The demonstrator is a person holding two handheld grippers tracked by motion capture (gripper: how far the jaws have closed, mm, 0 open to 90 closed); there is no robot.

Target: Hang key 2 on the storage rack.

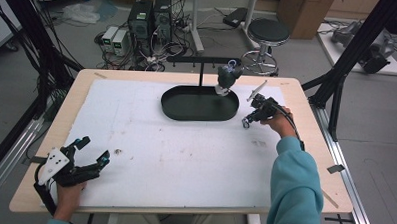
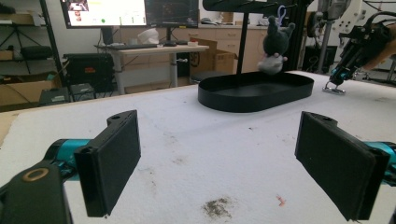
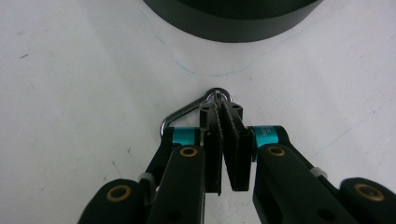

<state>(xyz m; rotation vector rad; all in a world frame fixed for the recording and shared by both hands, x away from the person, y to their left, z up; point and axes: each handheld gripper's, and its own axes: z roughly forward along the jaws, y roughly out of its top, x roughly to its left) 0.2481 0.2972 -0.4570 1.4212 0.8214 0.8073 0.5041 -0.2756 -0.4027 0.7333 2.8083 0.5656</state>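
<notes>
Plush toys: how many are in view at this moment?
1. A dark plush toy hangs by a blue loop from the black stand's bar above the far right end of the oval tray. The tray's wall could hide something small.

Black oval tray lies far-centre on the white-covered worktop. A dark plush toy hangs above the tray's right end. Right claw sits just right of the tray; left claw, jaws apart, is well apart from it, near-left.

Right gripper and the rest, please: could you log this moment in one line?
right gripper: shut on metal clip, beside black tray | left gripper: open, idle | plush: hanging on stand
</notes>
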